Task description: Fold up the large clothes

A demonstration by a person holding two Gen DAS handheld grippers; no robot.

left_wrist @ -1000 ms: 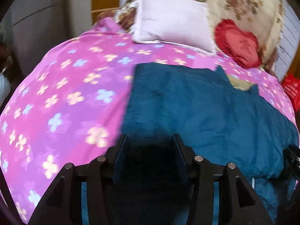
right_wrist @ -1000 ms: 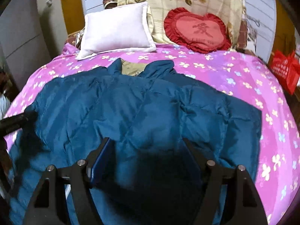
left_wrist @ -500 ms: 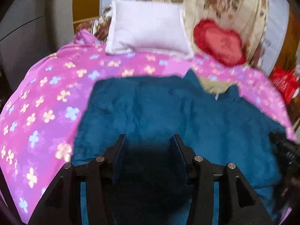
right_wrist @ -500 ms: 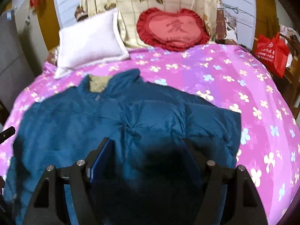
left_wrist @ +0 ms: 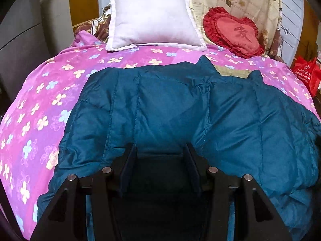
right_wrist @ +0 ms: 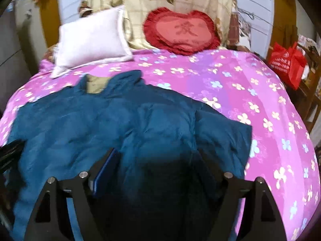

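A dark teal padded jacket (left_wrist: 230, 116) lies spread on the pink flowered bed cover (left_wrist: 40, 104), collar toward the pillows. My left gripper (left_wrist: 159, 150) is at the jacket's near edge. Its jaws stand narrowly apart with shadowed jacket fabric filling the gap, so it looks shut on the jacket. In the right wrist view the jacket (right_wrist: 80, 124) reaches from the left edge to the middle. My right gripper (right_wrist: 158, 152) hovers over its near right part. Its jaws are wide and opening, and the pads do not press the fabric below. The left gripper (right_wrist: 10, 152) shows as a dark shape at the far left.
A white pillow (left_wrist: 152, 20) and a red heart cushion (left_wrist: 234, 32) lean at the head of the bed against a floral quilt. A red bag (right_wrist: 286, 64) hangs on wooden furniture to the right. A grey cabinet (left_wrist: 20, 40) stands on the left. Bare pink cover (right_wrist: 260, 100) lies right of the jacket.
The left view has shifted, so the jacket now fills its middle instead of its right. The right view has slid rightward, showing more pink cover. The right jaws stand slightly wider.
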